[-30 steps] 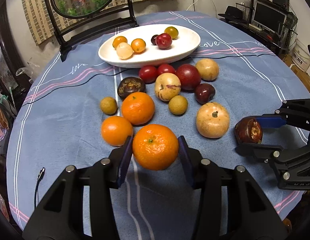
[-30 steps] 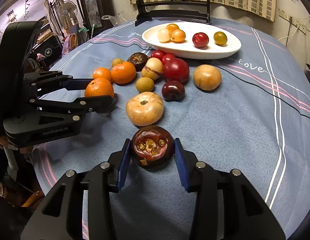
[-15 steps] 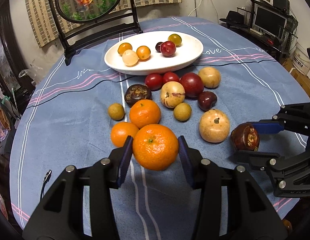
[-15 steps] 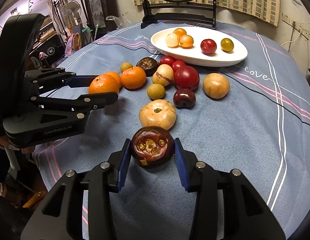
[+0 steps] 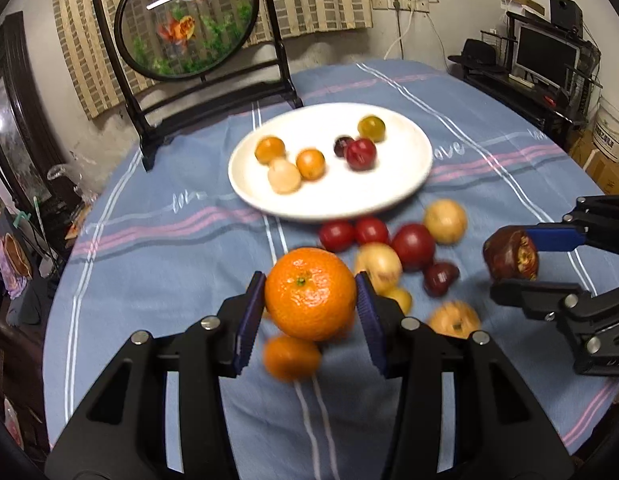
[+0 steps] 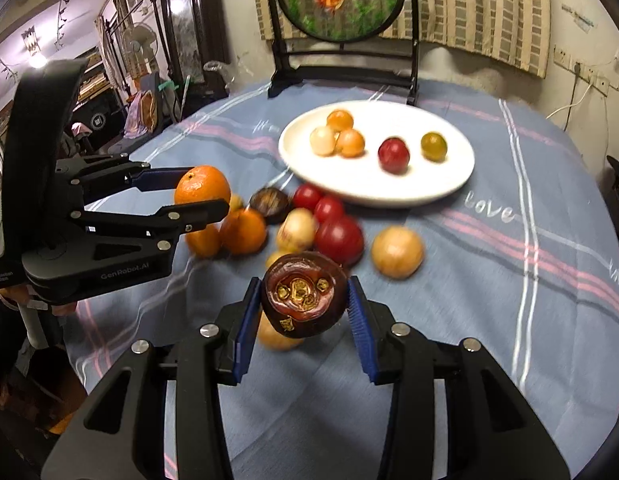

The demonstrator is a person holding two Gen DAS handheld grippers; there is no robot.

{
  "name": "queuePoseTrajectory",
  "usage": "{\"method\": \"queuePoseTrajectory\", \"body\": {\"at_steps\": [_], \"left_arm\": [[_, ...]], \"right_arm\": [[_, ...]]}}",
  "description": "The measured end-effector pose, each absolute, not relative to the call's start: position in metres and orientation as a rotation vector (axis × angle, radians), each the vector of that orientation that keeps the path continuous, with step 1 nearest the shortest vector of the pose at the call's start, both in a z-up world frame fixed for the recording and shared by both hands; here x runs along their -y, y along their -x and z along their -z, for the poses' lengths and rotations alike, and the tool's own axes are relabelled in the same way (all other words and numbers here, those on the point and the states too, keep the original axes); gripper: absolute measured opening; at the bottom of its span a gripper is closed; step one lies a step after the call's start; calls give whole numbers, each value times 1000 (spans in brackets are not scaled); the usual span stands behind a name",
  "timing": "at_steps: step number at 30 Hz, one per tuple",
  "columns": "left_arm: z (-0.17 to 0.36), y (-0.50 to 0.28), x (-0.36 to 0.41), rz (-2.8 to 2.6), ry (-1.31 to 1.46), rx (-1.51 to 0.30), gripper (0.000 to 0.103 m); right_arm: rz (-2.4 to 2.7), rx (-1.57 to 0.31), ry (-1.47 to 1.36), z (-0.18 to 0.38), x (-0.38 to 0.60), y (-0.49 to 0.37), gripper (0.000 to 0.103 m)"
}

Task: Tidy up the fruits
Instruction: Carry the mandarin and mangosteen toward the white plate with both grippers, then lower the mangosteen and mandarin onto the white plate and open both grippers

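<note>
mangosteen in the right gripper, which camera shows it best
The right wrist view: the mangosteen sits centred between the right gripper pads, its calyx end facing the lens. The left wrist view shows it only small, side-on, at the frame's right edge.

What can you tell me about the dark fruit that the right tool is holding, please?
The dark fruit is round, deep maroon-brown and glossy, like a mangosteen. The end facing the camera bears a reddish disc with a cluster of small golden lobes. The right tool is shut on it, one blue pad on each side, and holds it clear of the blue tablecloth, above the loose fruit, short of the white plate. Nothing else touches it.
</note>
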State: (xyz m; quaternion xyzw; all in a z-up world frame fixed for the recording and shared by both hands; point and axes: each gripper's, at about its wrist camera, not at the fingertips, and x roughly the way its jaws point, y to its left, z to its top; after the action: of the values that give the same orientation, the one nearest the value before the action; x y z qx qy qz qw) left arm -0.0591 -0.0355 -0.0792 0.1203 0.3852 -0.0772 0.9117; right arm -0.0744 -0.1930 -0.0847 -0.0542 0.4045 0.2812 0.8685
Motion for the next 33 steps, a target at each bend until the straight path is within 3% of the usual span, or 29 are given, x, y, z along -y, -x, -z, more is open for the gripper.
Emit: {"method": "queuePoseTrajectory", "body": {"at_steps": [13, 33], "left_arm": [[62, -35, 51, 78, -247, -763, 46], [83, -100, 53, 41, -267, -801, 46]], "right_arm": [[-516, -759, 65, 47, 196, -14, 43], [-474, -795, 51, 61, 180, -101, 43]]}}
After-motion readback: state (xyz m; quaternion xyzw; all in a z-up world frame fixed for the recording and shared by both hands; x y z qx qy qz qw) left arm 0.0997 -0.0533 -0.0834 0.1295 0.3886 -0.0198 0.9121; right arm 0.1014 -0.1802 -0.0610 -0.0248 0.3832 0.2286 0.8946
